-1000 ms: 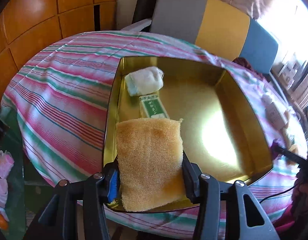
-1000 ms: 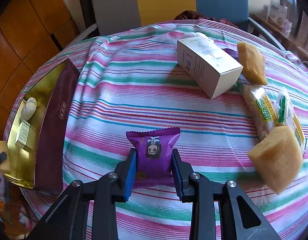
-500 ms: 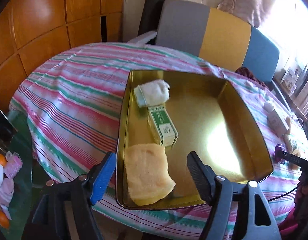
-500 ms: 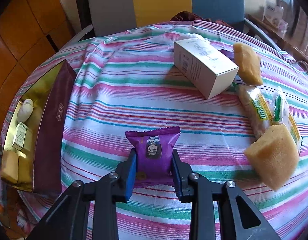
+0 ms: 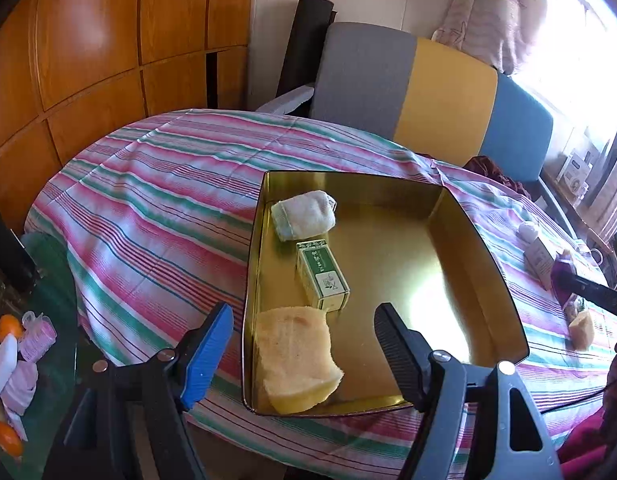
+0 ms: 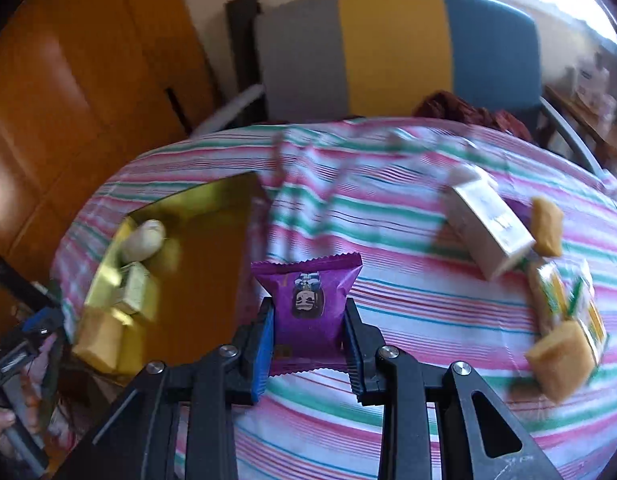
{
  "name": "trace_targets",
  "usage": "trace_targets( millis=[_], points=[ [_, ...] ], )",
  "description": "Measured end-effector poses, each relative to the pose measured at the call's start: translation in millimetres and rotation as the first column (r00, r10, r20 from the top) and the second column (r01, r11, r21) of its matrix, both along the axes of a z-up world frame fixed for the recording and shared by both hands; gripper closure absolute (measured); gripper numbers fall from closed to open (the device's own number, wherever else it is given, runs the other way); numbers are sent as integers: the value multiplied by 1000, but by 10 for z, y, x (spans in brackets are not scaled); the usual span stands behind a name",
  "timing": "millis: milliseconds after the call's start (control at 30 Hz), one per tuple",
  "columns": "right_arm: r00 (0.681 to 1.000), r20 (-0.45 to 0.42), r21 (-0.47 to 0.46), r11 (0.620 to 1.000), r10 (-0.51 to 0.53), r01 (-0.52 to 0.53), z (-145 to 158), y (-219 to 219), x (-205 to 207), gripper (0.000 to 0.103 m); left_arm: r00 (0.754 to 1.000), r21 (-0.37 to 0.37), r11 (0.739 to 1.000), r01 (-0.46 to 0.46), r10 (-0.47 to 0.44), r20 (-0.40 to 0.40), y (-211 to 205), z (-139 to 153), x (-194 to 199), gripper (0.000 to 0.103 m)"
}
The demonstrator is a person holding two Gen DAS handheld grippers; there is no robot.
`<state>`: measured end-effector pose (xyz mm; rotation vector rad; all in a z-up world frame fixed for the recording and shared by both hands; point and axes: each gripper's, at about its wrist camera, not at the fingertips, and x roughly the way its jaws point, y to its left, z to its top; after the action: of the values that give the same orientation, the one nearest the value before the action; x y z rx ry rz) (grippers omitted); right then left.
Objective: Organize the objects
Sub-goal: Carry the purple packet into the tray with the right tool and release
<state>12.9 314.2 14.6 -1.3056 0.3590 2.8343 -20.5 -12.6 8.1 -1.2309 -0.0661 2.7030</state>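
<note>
Sponge [image 5: 298, 358] lies in the gold tray [image 5: 474, 236] beneath my left gripper [image 5: 304, 344], whose jaws have just spread wide and empty; my right gripper [image 6: 308, 334] clamps a purple packet [image 6: 308, 298] above the table.

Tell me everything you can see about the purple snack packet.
The purple snack packet is a glossy foil-like pillow pouch with zigzag crimped ends and a small cartoon figure printed at its middle. It stands roughly upright, pinched at its two sides between the fingers of the right gripper, which is shut on it. It looks sealed and slightly puffed, with the striped tablecloth behind it. Only the fingers touch it.
</note>
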Motion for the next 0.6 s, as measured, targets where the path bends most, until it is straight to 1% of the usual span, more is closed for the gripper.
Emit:
trace_targets(
  millis=[100,233,400,433,467,533,600],
  points=[
    [995,-7,0,995,98,-98,66,-357,-80,71,1000,15,1000,-11,11,5,-55,-15,5,29],
    [975,22,-5,975,221,-221,21,-845,-228,71,999,40,998,-54,54,1,-208,-20,-16,29],
    [932,98,-5,937,349,-350,-245,-1430,-421,71,991,92,987,-135,133,25,-528,-73,-44,31],
    [923,116,-13,929,368,-369,-310,-1531,-463,71,990,100,985,-138,136,27,-564,-79,-42,32],
    [913,134,-25,923,385,-385,-381,-1629,-503,71,990,104,984,-143,141,27,-596,-88,-40,36],
    [899,155,-35,912,408,-408,-500,-1773,-569,71,990,108,984,-141,138,36,-636,-115,-40,37],
    [879,177,-47,896,442,-441,-609,-1927,-587,71,989,105,984,-146,142,40,-644,-136,-30,38]
  ],
)
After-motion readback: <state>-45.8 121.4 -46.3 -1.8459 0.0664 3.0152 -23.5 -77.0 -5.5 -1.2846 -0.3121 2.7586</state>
